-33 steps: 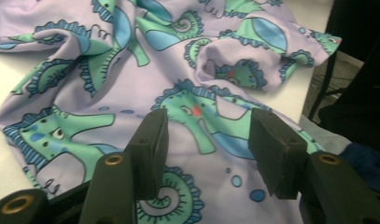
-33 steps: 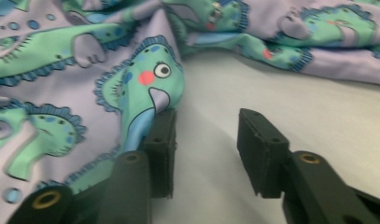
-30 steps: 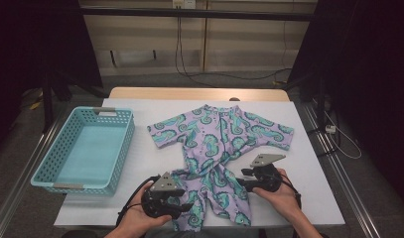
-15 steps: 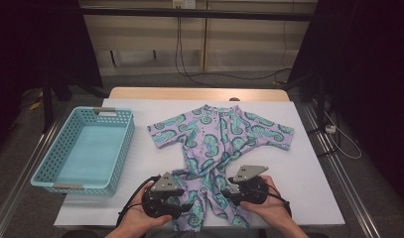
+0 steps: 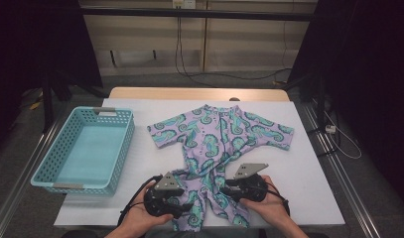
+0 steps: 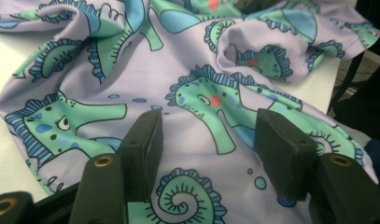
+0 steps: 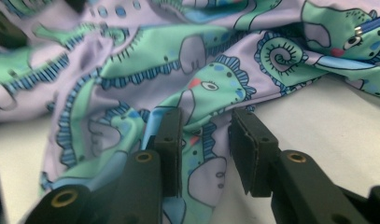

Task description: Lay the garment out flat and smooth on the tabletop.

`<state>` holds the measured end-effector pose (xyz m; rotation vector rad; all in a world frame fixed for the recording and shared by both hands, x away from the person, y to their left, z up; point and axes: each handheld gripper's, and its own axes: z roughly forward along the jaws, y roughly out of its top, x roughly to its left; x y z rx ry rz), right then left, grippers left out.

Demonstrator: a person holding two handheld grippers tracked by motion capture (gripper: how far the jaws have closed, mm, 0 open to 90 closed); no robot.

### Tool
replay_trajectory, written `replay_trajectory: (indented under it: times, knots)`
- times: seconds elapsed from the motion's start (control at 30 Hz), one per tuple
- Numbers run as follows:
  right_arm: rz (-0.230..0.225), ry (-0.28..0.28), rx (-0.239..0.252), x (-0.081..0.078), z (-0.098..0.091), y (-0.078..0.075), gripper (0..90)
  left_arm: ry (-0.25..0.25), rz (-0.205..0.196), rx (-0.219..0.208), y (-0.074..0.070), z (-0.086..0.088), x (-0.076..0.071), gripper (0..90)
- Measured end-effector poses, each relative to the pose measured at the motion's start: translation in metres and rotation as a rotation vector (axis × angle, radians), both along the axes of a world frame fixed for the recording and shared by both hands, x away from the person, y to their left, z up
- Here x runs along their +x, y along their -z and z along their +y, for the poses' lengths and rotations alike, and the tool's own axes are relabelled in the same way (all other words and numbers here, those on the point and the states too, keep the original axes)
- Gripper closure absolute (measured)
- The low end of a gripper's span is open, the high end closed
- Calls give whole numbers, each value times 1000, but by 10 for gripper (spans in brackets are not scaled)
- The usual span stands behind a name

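Observation:
A lilac baby romper (image 5: 219,134) with a green and blue seahorse print lies spread on the white table (image 5: 308,183), its legs toward the person. My left gripper (image 5: 184,199) rests on the left leg, and its jaws (image 6: 206,126) stand open over flat cloth (image 6: 197,74) without pinching it. My right gripper (image 5: 228,191) is at the right leg. Its jaws (image 7: 204,123) have just been closing and still show a gap, with a fold of the cloth (image 7: 197,88) lying between the pads.
A light blue plastic basket (image 5: 126,144) stands at the table's left side. A wooden strip (image 5: 199,93) runs along the far edge. Bare white table lies to the right of the romper. Cables hang behind the table.
My right gripper has moved left, from beside the romper's right leg onto it. The left gripper has stayed in place.

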<state>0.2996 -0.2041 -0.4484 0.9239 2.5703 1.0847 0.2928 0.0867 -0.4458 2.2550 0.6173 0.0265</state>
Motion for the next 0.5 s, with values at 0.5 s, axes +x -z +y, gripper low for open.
replay_trajectory:
  times: [0.5]
  knots:
    - [-5,105,114,12,2,-6,567,12,-13,27,4,-6,0,414]
